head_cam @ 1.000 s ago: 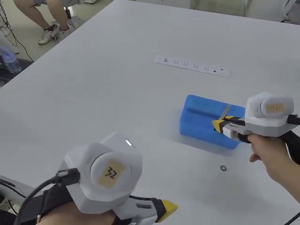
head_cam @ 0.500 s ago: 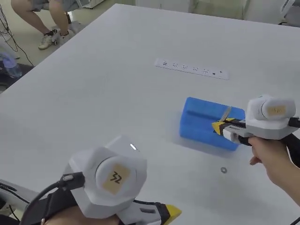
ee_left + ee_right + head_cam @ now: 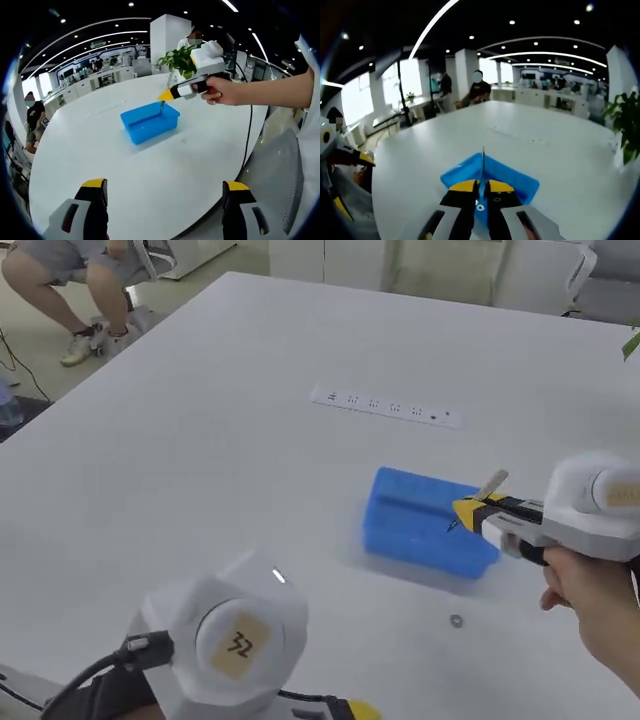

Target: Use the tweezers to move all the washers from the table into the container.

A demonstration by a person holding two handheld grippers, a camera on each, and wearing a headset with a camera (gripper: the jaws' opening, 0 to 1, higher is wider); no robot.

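– Tweezers (image 3: 480, 498) sat pinched in the right gripper (image 3: 466, 510), jaws closed down narrow on the shank, tips pointing into the blue container (image 3: 405, 545). In the right gripper view they ran straight out at 12 o'clock over the container's near rim.
– Anything in the tips?
– Couldn't tell, too small and blurred. One washer (image 3: 456, 621) lay flat on the table (image 3: 250, 440) at roughly 5 o'clock from the container, apart from it.
– And the left gripper (image 3: 164, 187)?
– Spread wide, holding nothing. It sat low at 7 o'clock in the head view, well apart from the work.
– How would that washer handle?
– By the look of it: tiny, thin, stiff metal, next to no weight, slick. Flat on a smooth top, it would likely skate off if nudged.
– Where to take hold?
– Best guess: one tip through the hole, the other on the outer edge, pinching across the ring wall. Light squeeze only, since too hard a pinch would probably flick it out.
– Clutter?
– Power strip (image 3: 385, 406) at 11 o'clock beyond the container, out of the way.
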